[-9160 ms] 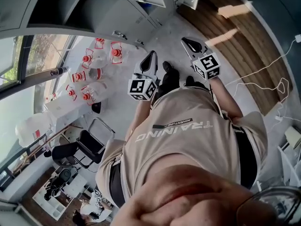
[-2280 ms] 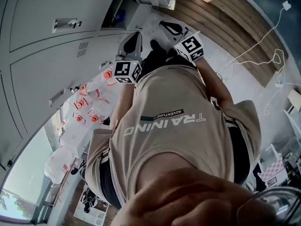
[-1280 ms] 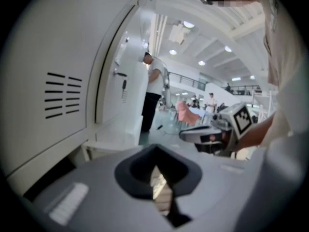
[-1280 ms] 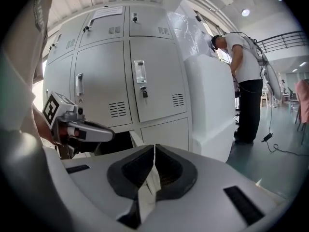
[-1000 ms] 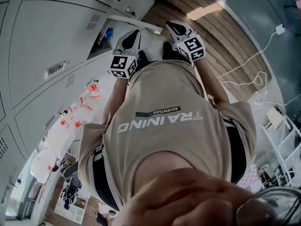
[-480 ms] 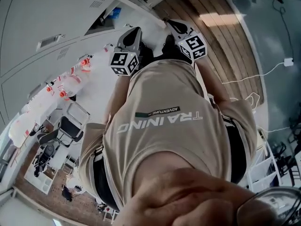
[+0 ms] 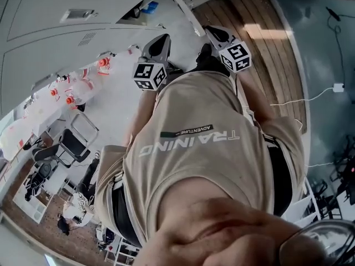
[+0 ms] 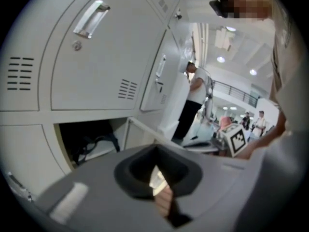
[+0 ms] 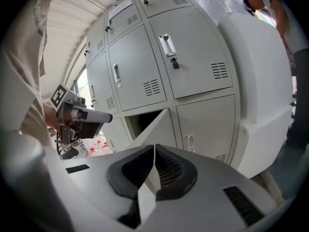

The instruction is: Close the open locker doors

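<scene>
Facing a grey locker bank (image 9: 193,57) that is filling the upper part of the right gripper view, nearly every door sitting flush and shut. Looking at one open locker door (image 9: 155,123) at centre frame, swinging out toward the camera from a lower compartment (image 8: 72,134) and showing edge-on at the top of the head view. Probably needing only a flat push on that panel to close it, hence no call for parted jaws. Carrying the right gripper (image 9: 154,170) clenched on nothing, pads meeting in a thin seam, pointing at the door's free edge without visibly touching it. Holding the left gripper (image 8: 157,178) likewise pressed together and empty at lower centre of its view, angling toward the dark compartment. Glimpsing something dark and strap-like (image 8: 96,144) inside, possibly a bag, too dim to say.
</scene>
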